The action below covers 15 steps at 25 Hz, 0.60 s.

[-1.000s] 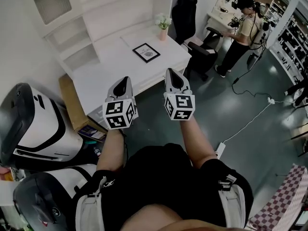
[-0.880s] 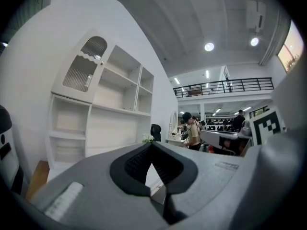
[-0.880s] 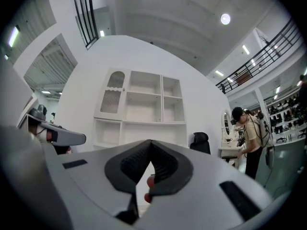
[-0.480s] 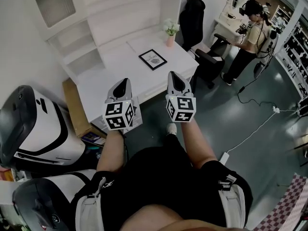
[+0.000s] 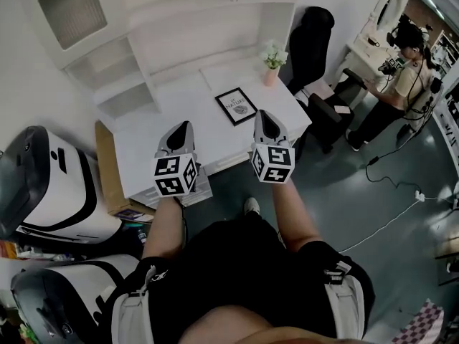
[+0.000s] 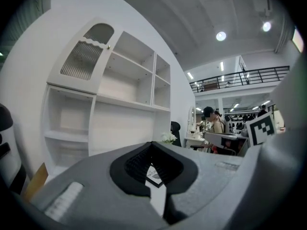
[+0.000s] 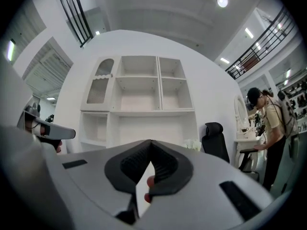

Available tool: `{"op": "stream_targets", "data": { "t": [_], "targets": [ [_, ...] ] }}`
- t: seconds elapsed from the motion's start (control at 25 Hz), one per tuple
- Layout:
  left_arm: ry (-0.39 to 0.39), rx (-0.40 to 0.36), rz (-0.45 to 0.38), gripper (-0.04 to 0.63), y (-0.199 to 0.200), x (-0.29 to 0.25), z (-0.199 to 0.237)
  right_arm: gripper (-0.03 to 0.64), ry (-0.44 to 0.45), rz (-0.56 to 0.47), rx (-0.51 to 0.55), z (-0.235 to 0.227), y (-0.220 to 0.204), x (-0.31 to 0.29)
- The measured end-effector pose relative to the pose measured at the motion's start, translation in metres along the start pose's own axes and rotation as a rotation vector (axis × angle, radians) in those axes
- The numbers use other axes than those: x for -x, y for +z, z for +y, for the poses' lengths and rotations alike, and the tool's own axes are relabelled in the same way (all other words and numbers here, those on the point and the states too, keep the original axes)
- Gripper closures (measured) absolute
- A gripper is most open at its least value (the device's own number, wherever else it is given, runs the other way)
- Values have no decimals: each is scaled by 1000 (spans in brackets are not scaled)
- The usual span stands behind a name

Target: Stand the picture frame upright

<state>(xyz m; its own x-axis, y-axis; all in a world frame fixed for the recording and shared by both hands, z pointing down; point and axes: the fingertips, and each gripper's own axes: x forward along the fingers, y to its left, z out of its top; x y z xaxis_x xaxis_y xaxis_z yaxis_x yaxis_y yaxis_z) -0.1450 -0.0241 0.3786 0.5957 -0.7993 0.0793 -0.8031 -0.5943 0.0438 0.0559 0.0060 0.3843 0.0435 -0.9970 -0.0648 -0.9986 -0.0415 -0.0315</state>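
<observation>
My left gripper [image 5: 182, 126] and my right gripper [image 5: 262, 115] sat side by side in the middle of the head view, both pointing toward the white desk [image 5: 161, 124] and overlapping its near edge. The jaws of each were pressed together with nothing between them. The picture frame [image 5: 237, 106] lay flat on the desk just above the 2 grippers in the picture, closer to the right one and touched by neither. It had a black border around a white print. Through the small gap behind my left jaws I could see a corner of it. A pot of white flowers [image 5: 271, 57] stood beyond the frame, toward the upper right. White shelves [image 5: 179, 20] filled the top of the frame, a black chair [image 5: 312, 38] stood right of the desk, and a person [image 5: 401, 70] stood at the far upper right.
</observation>
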Motion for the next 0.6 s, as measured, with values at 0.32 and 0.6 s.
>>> {"op": "stream_targets", "data": {
  "t": [0.32,0.6],
  "targets": [
    [64,3,50,580,6,-117,-21,615,67,46,-5,-85,-6,-97],
    [79,25,55,578,5,-188,-40,615,157,94,-1,-132,-21,-166]
  ]
}}
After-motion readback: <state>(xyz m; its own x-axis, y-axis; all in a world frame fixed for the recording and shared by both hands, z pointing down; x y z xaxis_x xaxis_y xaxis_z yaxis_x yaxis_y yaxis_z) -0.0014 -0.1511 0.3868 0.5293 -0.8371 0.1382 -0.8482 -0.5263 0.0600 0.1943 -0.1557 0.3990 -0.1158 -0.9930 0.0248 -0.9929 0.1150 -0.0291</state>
